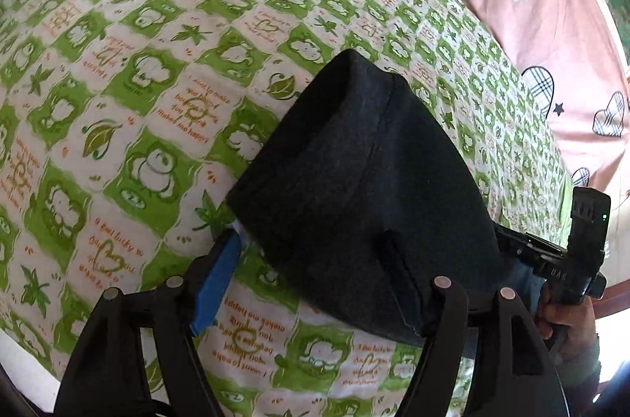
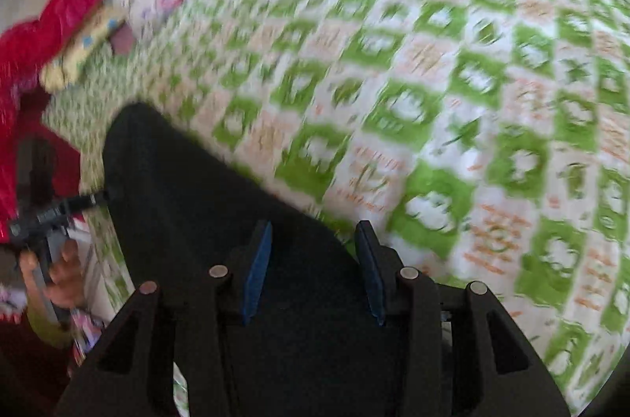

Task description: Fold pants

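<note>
The dark grey pants lie folded into a compact bundle on the green-and-white checked bedsheet. My left gripper is open, its blue left pad beside the bundle and the right finger hidden behind the fabric. In the right wrist view, which is motion-blurred, the pants lie under and between the open fingers of my right gripper, the blue pads apart. The right gripper's body shows in the left wrist view, at the bundle's right edge.
A pink quilt with plaid hearts lies at the far right of the bed. A red garment and a yellow patterned cloth lie at the left. The left gripper and hand show at the bundle's left.
</note>
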`<act>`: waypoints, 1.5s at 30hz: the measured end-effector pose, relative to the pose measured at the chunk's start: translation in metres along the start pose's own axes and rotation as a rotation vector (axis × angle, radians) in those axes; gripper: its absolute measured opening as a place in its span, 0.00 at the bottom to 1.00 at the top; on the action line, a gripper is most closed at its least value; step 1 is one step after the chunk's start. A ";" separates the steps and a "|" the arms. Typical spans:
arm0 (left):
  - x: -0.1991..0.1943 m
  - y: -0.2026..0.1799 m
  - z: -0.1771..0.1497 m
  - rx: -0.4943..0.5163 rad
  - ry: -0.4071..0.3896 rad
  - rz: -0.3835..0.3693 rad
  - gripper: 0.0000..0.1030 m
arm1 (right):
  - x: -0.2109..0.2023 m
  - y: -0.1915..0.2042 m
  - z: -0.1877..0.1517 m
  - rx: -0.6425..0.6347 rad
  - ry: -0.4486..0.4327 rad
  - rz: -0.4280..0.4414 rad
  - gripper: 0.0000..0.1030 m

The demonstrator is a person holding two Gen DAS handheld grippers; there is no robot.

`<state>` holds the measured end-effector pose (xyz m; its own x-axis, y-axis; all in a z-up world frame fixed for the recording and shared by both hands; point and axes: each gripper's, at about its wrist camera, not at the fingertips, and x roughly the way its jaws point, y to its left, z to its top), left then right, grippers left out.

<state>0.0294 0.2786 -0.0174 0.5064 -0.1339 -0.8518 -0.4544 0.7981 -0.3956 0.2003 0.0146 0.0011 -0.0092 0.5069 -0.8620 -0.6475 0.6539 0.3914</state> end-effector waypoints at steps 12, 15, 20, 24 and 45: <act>-0.044 -0.023 -0.007 0.137 -0.126 -0.060 0.18 | -0.042 0.058 -0.009 -0.190 -0.175 -0.235 0.10; -0.073 -0.027 -0.015 0.192 -0.187 -0.082 0.18 | -0.052 0.086 -0.011 -0.283 -0.262 -0.386 0.10; -0.068 -0.022 -0.010 0.236 -0.190 -0.033 0.18 | -0.026 0.092 0.001 -0.282 -0.269 -0.442 0.10; -0.029 -0.012 -0.003 0.249 -0.134 0.028 0.21 | 0.001 0.076 0.004 -0.223 -0.240 -0.461 0.11; -0.065 -0.097 -0.029 0.417 -0.178 -0.049 0.49 | -0.162 0.006 -0.188 0.323 -0.557 -0.339 0.46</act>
<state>0.0189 0.1925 0.0668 0.6546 -0.1032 -0.7489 -0.1115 0.9666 -0.2307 0.0549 -0.1694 0.0826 0.5974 0.4013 -0.6943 -0.2874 0.9154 0.2818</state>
